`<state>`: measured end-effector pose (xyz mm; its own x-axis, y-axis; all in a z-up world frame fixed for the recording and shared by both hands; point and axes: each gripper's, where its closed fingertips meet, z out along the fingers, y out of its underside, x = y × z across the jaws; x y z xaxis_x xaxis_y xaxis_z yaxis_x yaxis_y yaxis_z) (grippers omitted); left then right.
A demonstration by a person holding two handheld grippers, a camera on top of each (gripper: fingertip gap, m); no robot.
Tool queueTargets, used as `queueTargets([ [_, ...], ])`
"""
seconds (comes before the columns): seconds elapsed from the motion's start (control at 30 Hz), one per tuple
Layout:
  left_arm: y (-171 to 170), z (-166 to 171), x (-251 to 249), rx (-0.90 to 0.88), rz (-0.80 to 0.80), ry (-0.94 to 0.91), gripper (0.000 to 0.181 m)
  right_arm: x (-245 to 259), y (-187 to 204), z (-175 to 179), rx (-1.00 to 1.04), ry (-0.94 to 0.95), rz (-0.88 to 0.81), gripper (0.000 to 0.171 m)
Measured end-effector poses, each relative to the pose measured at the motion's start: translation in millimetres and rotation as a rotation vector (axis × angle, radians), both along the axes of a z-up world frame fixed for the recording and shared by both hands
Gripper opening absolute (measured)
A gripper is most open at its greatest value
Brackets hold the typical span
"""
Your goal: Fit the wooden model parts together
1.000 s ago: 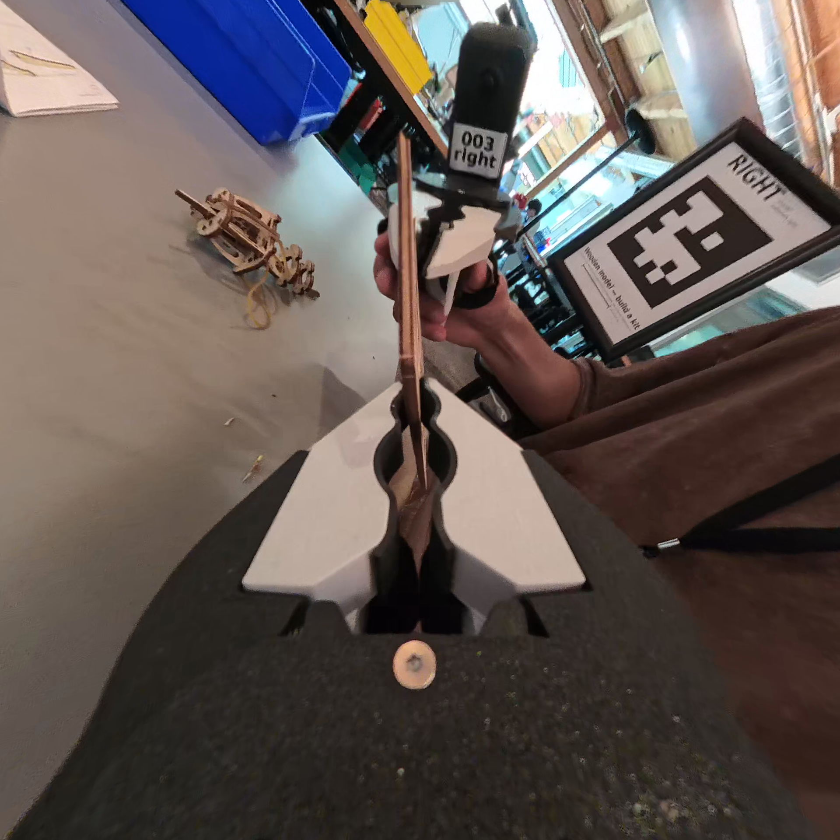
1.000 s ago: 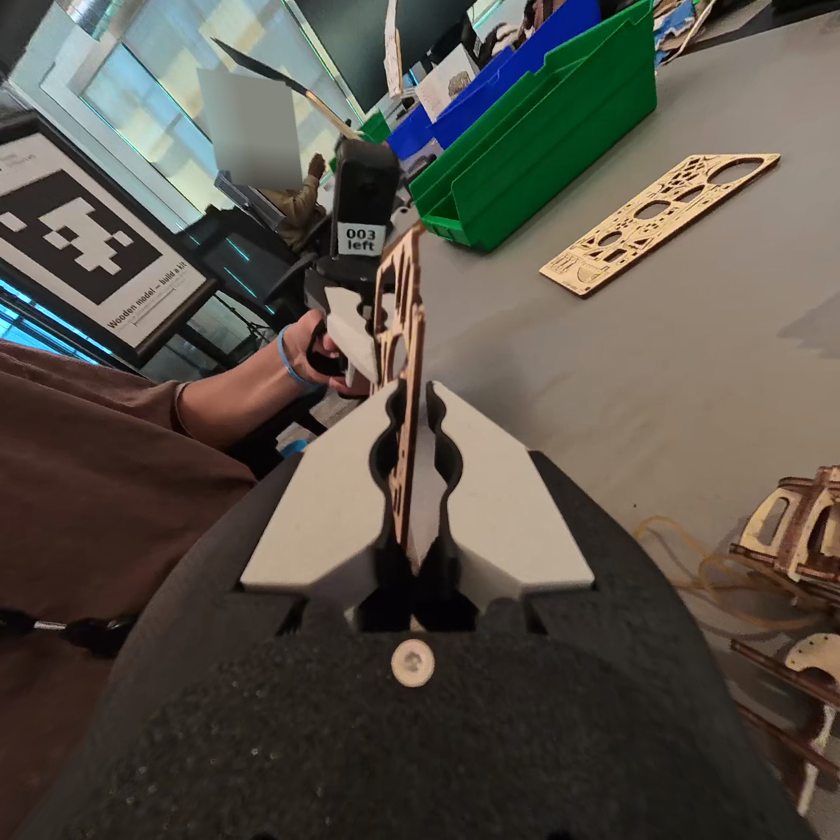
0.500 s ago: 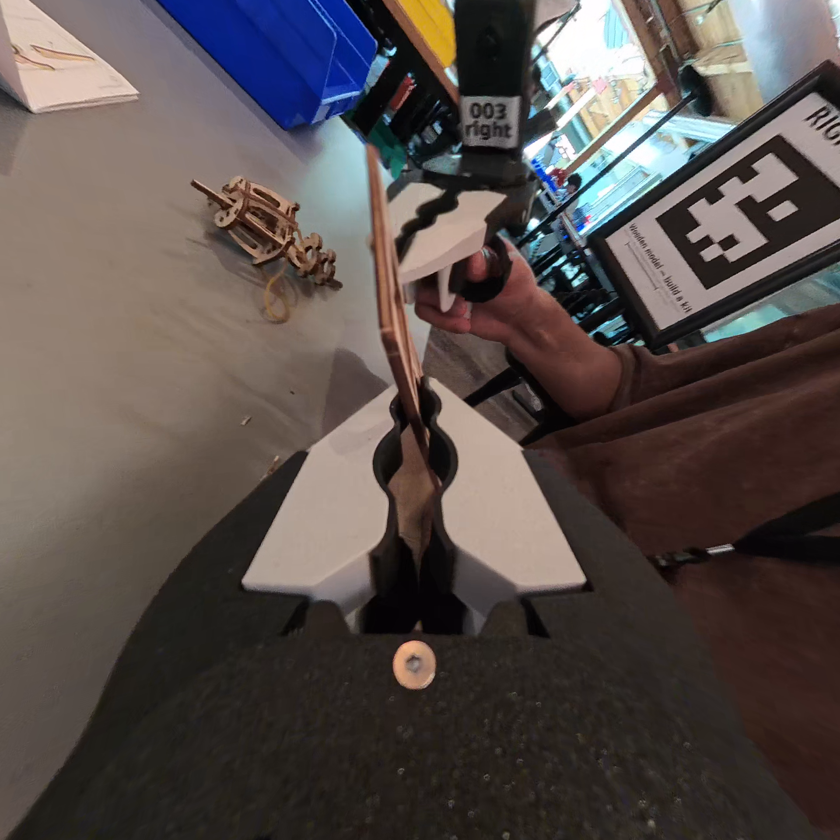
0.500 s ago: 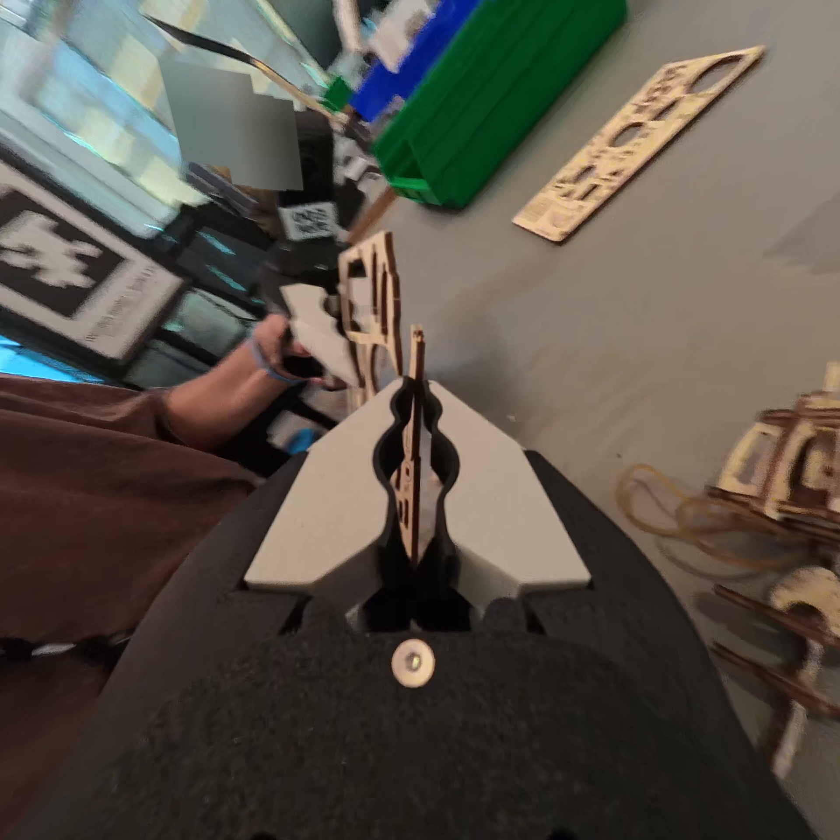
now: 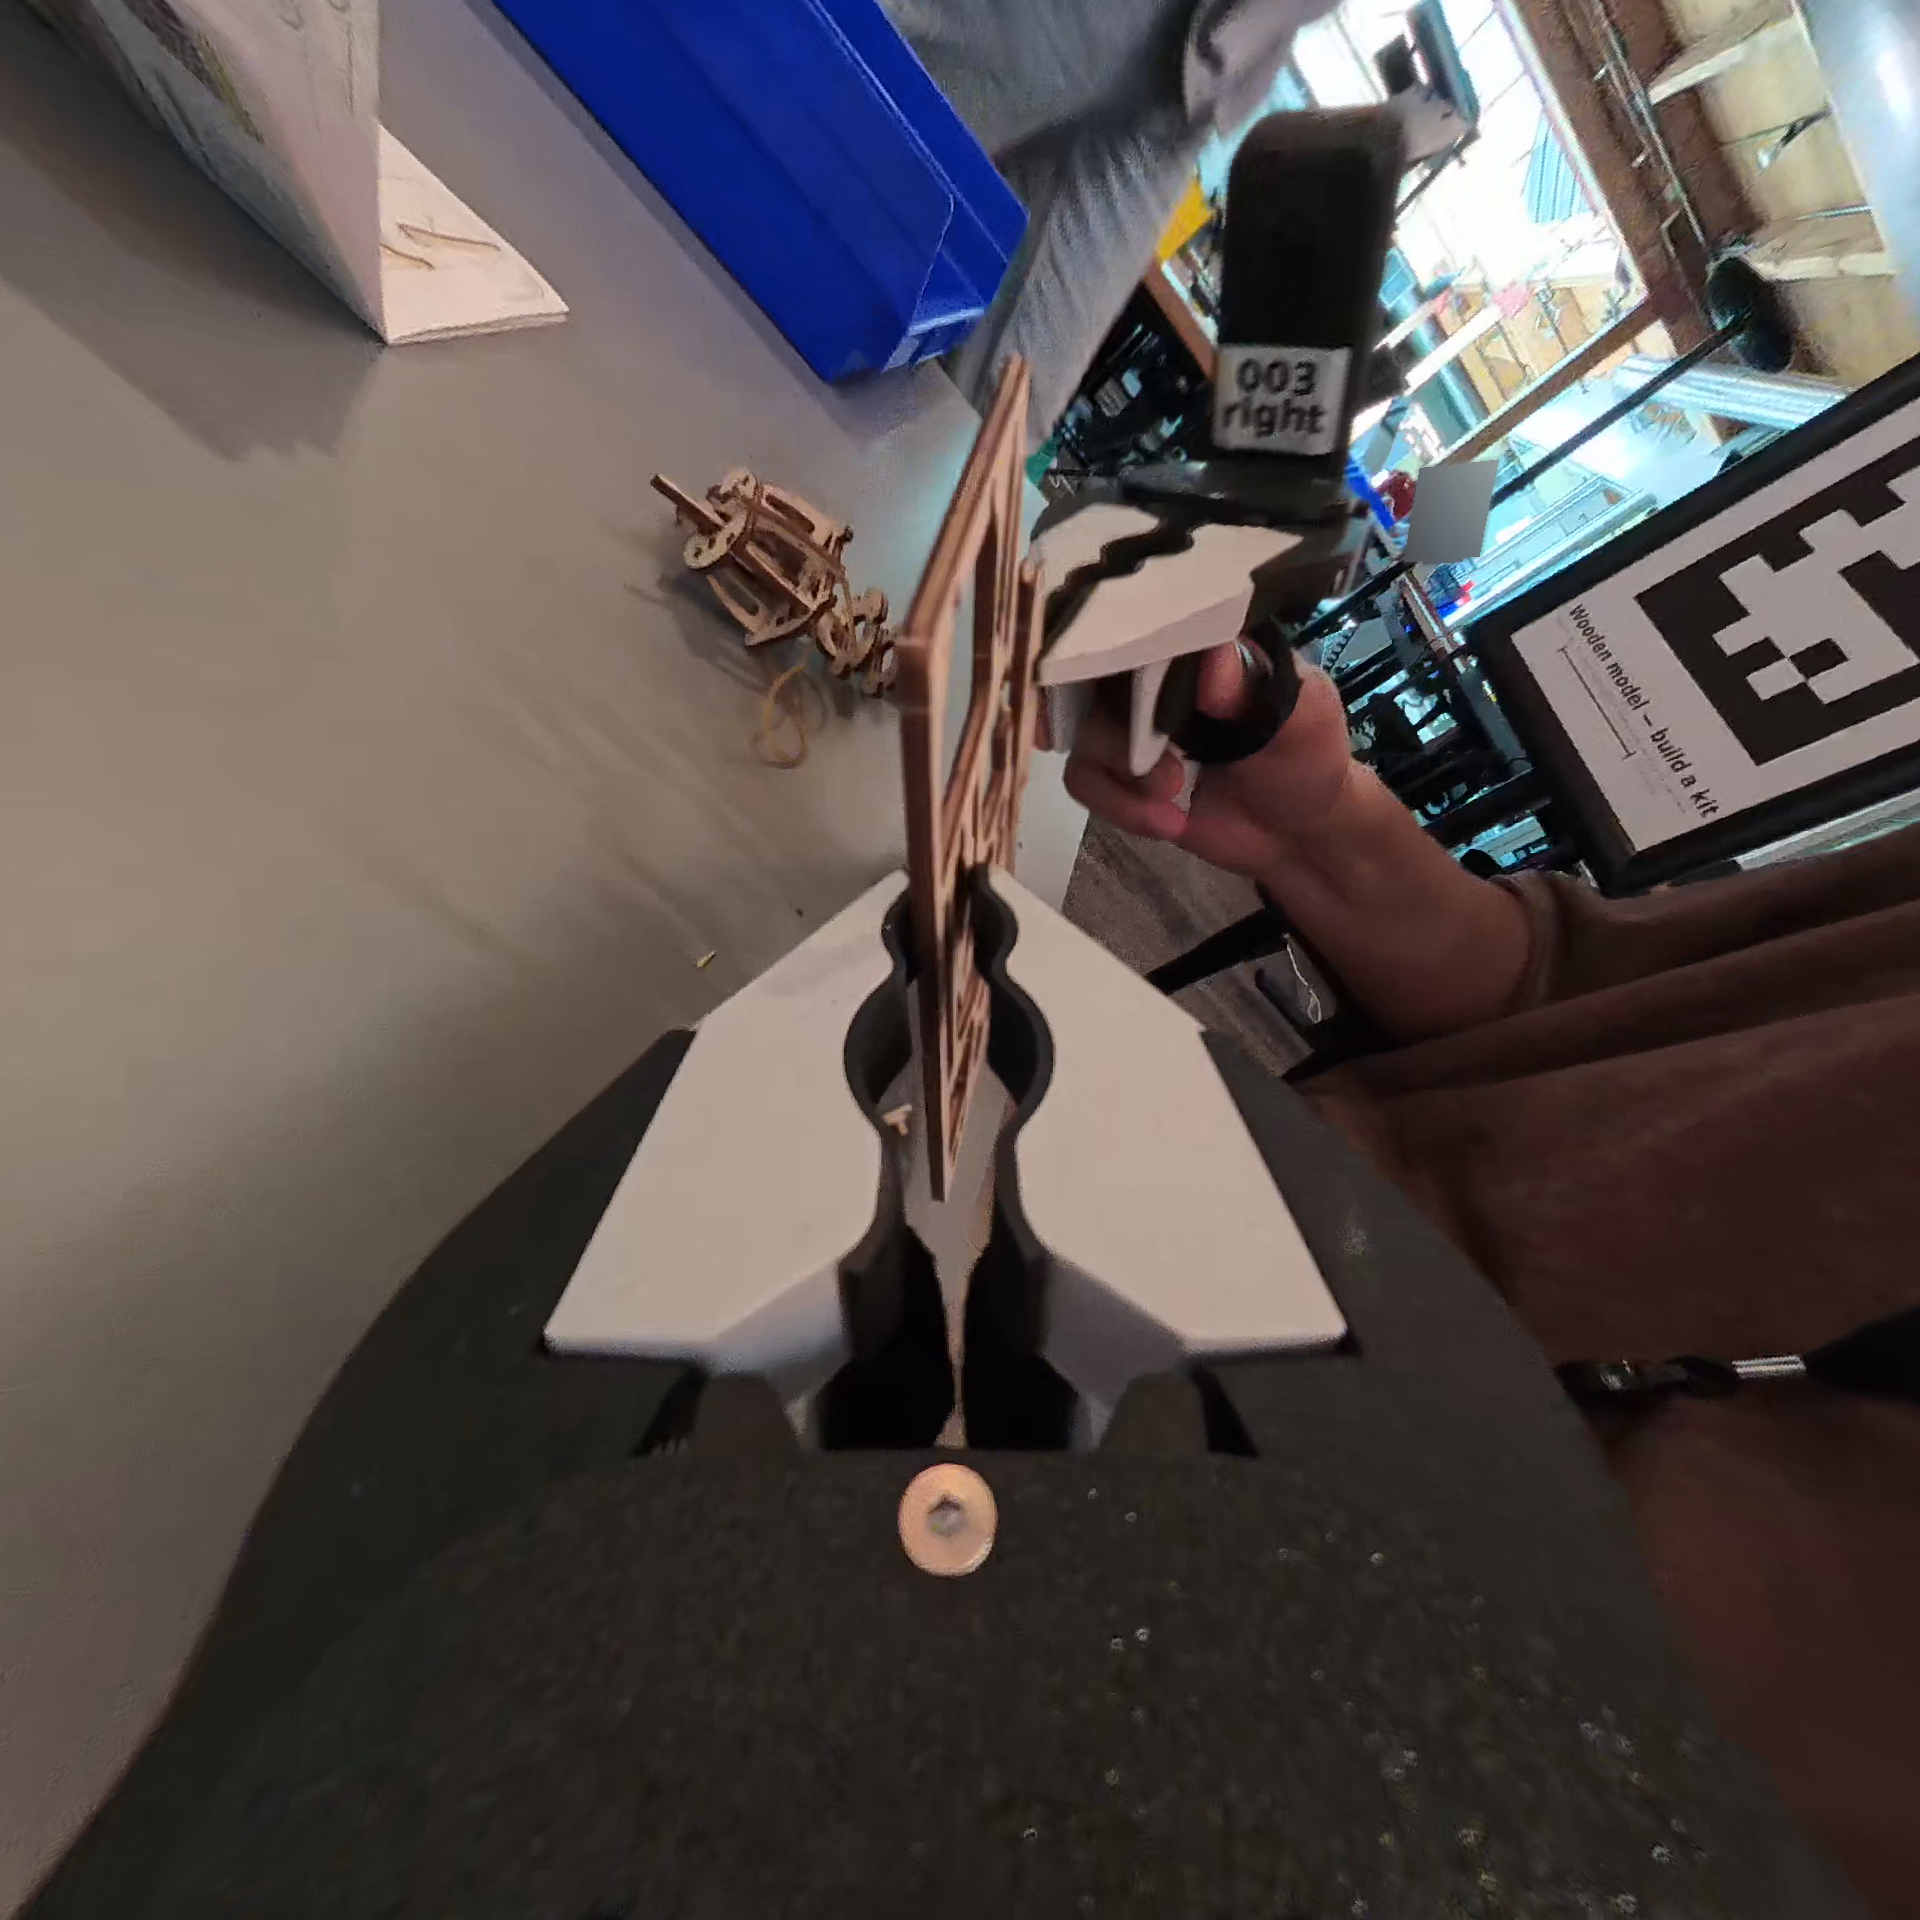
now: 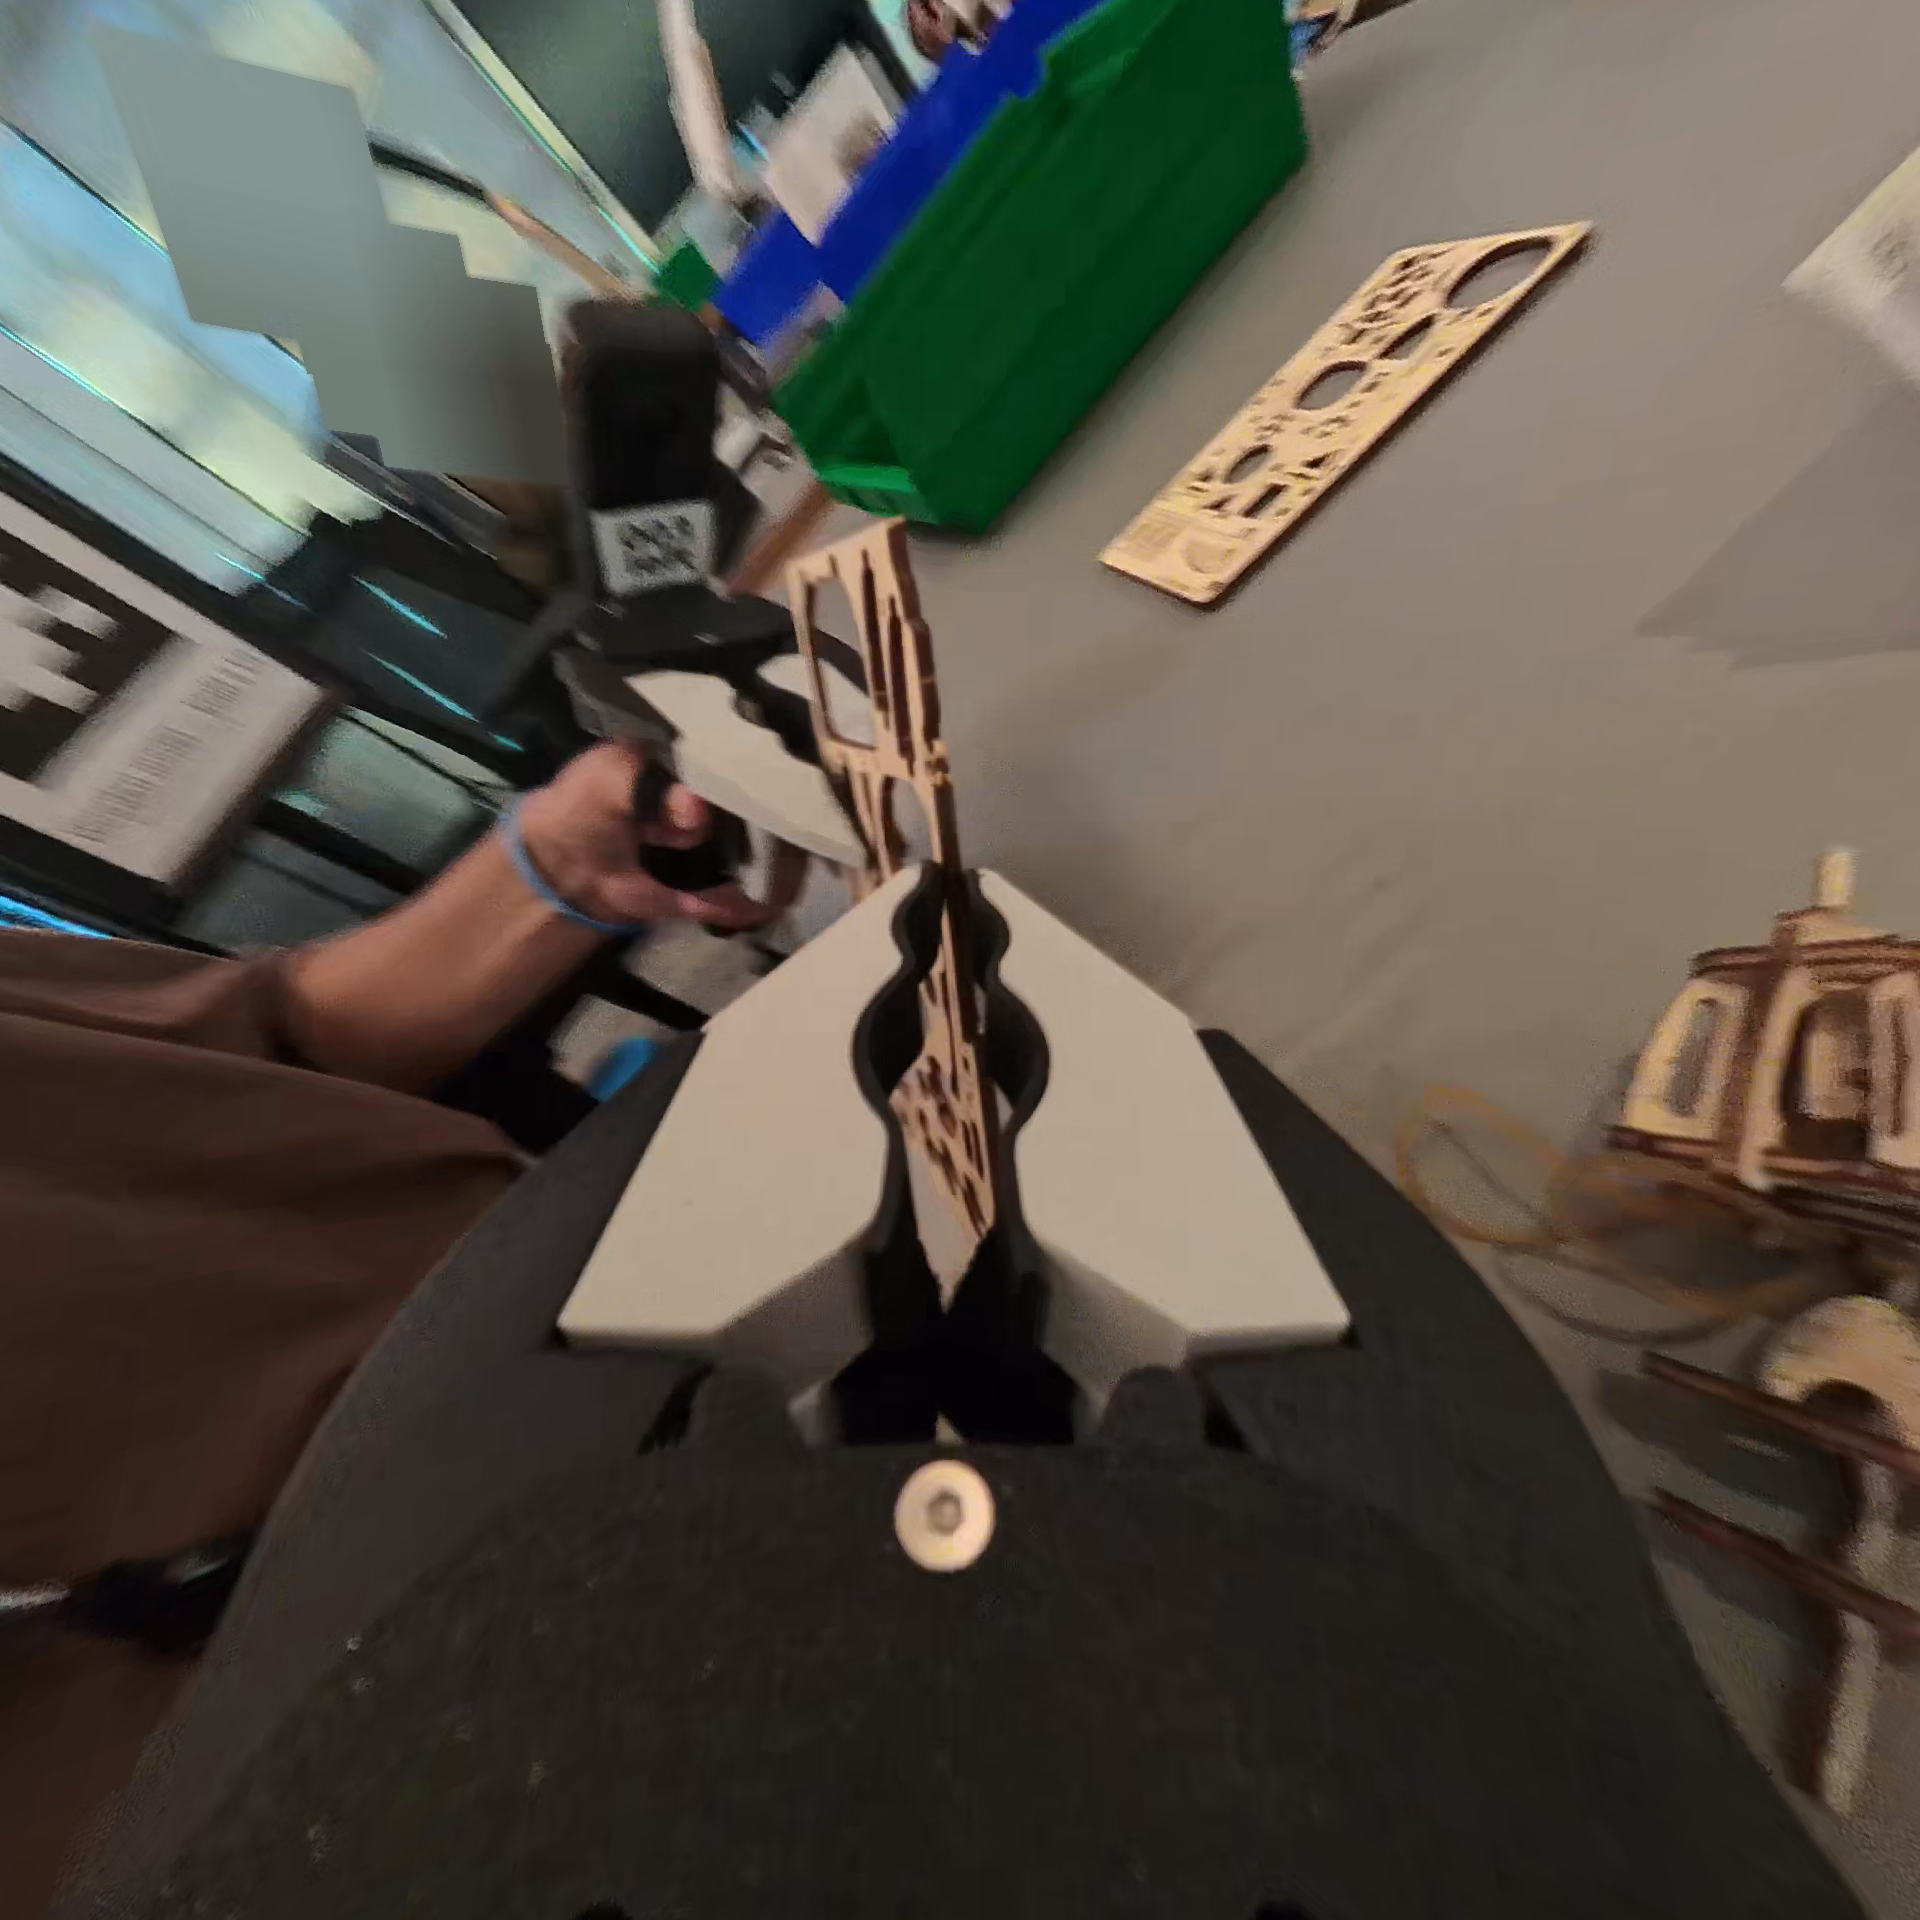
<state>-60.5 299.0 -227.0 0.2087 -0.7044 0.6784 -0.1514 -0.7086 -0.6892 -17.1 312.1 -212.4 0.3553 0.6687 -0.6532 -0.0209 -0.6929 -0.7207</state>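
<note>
1. Left wrist view shows your left gripper clamped narrow on the lower edge of a thin wooden sheet with cut-out windows. The sheet stands upright in the air above the grey table.

2. Your right gripper is closed on a small wooden part. The part runs forward out of the jaws, and its tip meets the sheet's edge beside one of the windows.

3. The job now looks like a break-out or a seating at that joint, though blur in the right wrist view hides which. Either way, hold the sheet rigid with the left and let only the right move.

4. Keep the small part in the plane of the sheet. Twisting across the grain would probably snap such thin ply.

5. Apply pressure slowly and close to the joint. Both grips sit near the edges, so a sudden push could slip a piece out.

6. The half-built model sits on the table to your right, with a rubber band beside it. A spent parts sheet lies farther off, near the green bin. Keep your elbows clear of them.
</note>
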Motion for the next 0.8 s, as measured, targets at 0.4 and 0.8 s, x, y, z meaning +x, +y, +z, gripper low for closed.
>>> queueTargets([
  [0.4, -3.3, 23.7, 0.6, -0.110, -0.056, -0.184, 0.001, -3.2, -9.3, 9.1, -0.055, 0.145, 0.113, 0.008],
  [0.8, 1.7, 25.7, -4.3, -0.091, -0.015, -0.184, 0.001, 0.9, -14.2, 2.6, -0.066, 0.096, 0.129, 0.005],
])
